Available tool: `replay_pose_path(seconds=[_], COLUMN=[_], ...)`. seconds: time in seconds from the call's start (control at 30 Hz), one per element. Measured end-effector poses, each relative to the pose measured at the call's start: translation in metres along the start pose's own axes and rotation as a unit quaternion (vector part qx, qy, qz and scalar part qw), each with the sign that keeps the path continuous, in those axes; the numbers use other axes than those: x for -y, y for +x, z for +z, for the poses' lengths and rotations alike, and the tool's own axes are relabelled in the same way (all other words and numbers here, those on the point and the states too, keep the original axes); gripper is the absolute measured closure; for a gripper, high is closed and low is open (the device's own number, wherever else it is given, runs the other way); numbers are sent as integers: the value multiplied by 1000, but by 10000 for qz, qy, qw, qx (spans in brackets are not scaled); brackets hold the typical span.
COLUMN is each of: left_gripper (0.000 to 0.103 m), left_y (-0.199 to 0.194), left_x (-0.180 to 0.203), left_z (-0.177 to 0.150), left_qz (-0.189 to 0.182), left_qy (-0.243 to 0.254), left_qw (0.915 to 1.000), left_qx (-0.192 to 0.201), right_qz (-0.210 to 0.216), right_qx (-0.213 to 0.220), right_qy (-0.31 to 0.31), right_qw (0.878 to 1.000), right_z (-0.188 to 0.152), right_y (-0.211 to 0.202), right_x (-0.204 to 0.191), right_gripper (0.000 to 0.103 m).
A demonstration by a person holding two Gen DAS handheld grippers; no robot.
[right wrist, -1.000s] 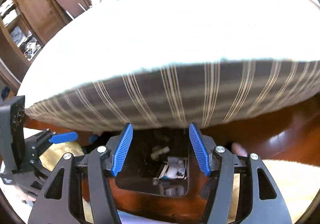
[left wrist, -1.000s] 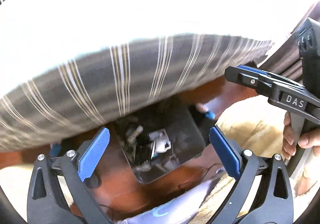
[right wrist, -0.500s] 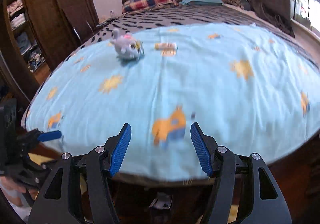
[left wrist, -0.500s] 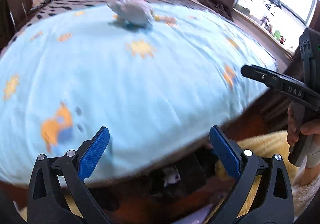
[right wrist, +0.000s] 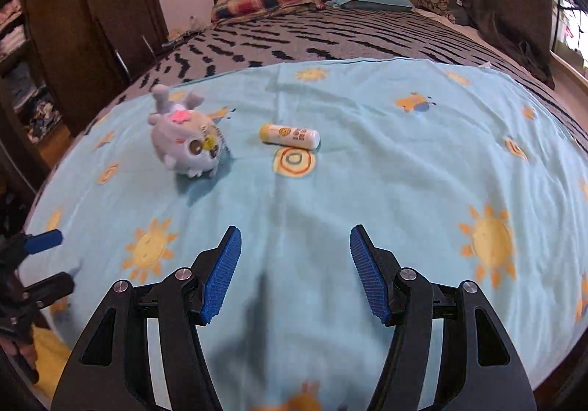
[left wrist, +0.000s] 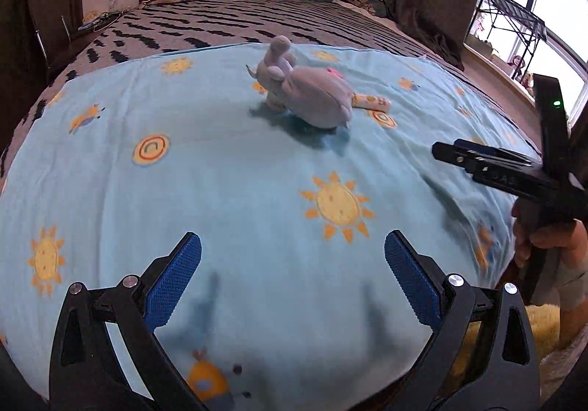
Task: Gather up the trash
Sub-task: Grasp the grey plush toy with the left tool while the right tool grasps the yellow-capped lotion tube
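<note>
Both claws hang over the foot of the bed (right wrist: 367, 40), the left claw (left wrist: 293, 278) spread wide and the right claw (right wrist: 296, 273) about half open, neither holding anything. The likely bit of trash, a small yellow-and-white tube (right wrist: 289, 135), lies on its side on the blue sun-print blanket (right wrist: 404, 172), just beside the grey plush toy (right wrist: 185, 139). It looks light, stiff and smooth, apt to roll on soft bedding, so I'd pinch it across the middle

The right gripper (right wrist: 296, 264), jaws apart and empty, hangs over a sun-patterned blue sheet (right wrist: 386, 172) on a bed, where a grey plush toy (right wrist: 185, 141) lies near a yellow-and-white tube (right wrist: 289, 135).
</note>
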State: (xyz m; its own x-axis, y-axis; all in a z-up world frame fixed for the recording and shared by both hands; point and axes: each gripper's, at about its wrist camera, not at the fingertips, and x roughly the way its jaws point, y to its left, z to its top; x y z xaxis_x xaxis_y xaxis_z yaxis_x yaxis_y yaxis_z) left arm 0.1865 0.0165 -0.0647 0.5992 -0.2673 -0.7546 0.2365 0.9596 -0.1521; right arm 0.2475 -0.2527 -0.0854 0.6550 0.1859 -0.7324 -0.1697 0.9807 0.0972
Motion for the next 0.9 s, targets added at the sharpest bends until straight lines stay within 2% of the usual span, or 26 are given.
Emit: replay_pose_path(seconds=[0.27,0.6,0.67,0.73,0.83,0.9], left_gripper=[8,8,8,8,8,8], left_y=[27,44,46,50,55,59], left_x=[-10,-14,-13,-10,-2,3], left_z=[43,78,84,90,97,101], left_qz=[38,91,67,25,-16,-53], left_qy=[-105,-94,-107,-94,-24,4], left_qw=[9999,9999,9999,9999,9999,9999], left_qx=[10,106,112,125,141,120], right_qz=[-135,-134,-117,-194,-156,-140], right_qx=[-349,-507,-499,-467,-455,-453], right_qy=[-147,-724,-763,-764,-732,-670], right_qw=[9992,9960,9958,9958,9962,9966], right_z=[47,84,85,86,86,83], right_y=[68,108,109,108,105,100], right_x=[2,-18,-19,-18,-11,-5], right_gripper=[40,40,47,71,79,80])
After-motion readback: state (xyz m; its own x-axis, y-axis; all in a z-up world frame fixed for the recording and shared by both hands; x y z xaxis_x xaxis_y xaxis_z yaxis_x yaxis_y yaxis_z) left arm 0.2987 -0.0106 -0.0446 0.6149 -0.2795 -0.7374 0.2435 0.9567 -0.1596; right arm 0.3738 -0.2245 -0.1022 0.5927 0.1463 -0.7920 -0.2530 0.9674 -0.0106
